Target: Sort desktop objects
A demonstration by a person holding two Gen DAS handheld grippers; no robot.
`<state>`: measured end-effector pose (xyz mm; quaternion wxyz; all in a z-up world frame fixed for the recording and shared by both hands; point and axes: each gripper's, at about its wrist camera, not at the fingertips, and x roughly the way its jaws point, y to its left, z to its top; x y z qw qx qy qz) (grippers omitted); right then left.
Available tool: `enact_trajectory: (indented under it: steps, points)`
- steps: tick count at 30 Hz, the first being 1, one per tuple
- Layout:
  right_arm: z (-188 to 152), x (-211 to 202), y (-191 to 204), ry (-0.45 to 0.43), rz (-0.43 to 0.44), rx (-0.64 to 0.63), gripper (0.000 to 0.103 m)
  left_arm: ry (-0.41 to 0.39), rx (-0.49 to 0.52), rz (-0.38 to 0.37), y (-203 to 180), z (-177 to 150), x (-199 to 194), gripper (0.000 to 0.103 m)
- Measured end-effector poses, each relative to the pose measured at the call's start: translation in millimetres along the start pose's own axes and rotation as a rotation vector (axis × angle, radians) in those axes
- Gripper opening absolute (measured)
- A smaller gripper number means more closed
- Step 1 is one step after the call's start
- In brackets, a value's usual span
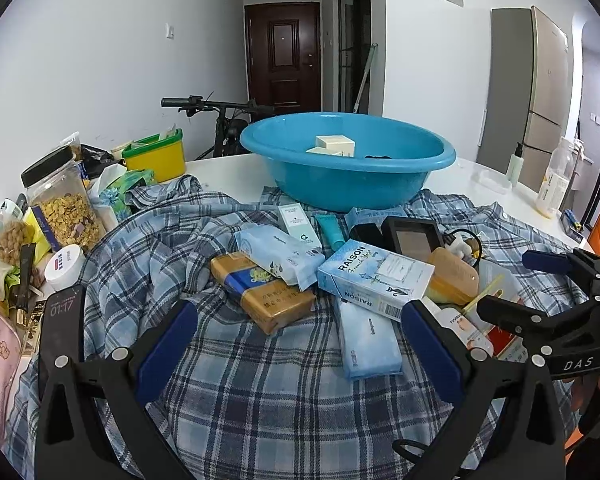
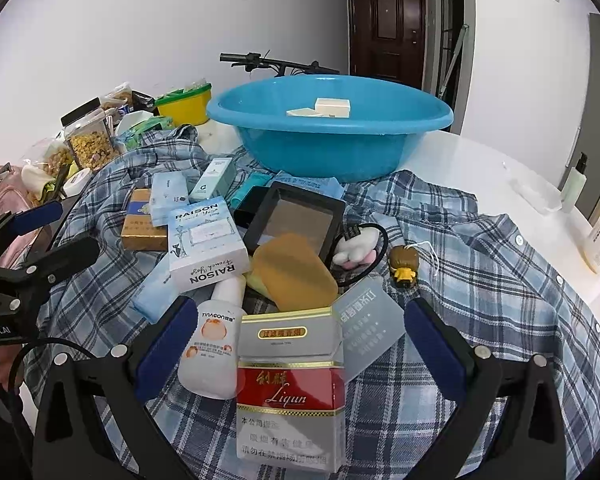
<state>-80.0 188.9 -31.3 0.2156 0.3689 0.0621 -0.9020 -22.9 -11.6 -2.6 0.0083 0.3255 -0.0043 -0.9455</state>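
A blue plaid shirt [image 1: 260, 400] is spread on the white table and carries a heap of small items. My left gripper [image 1: 300, 344] hangs open above it, just short of a gold cigarette box [image 1: 264, 292] and a pale blue tissue pack [image 1: 366, 340]. My right gripper [image 2: 298, 344] is open too. A red and silver cigarette pack [image 2: 290, 392] lies between its fingers, untouched. Around it lie a white bottle [image 2: 216, 344], an orange soap bar [image 2: 296, 272] and a RAISON box [image 2: 206, 240]. Behind stands a blue basin [image 2: 328, 132] holding white boxes.
Along the left edge crowd a cereal jar [image 1: 66, 204], a yellow tub [image 1: 156, 156], snack bags and a phone [image 1: 62, 328]. Bottles [image 1: 554, 184] stand at the table's right. A black framed box [image 2: 296, 216] and a small figurine [image 2: 404, 260] lie on the shirt. A bicycle stands behind.
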Motion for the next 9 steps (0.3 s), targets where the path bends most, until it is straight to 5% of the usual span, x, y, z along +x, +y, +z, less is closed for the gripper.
enact_trajectory:
  steps: [9]
  points:
    - [-2.2, -3.1, 1.6, -0.008, 0.005, -0.012, 0.103, -0.012, 0.004, -0.006, -4.9, -2.5, -1.1, 0.103]
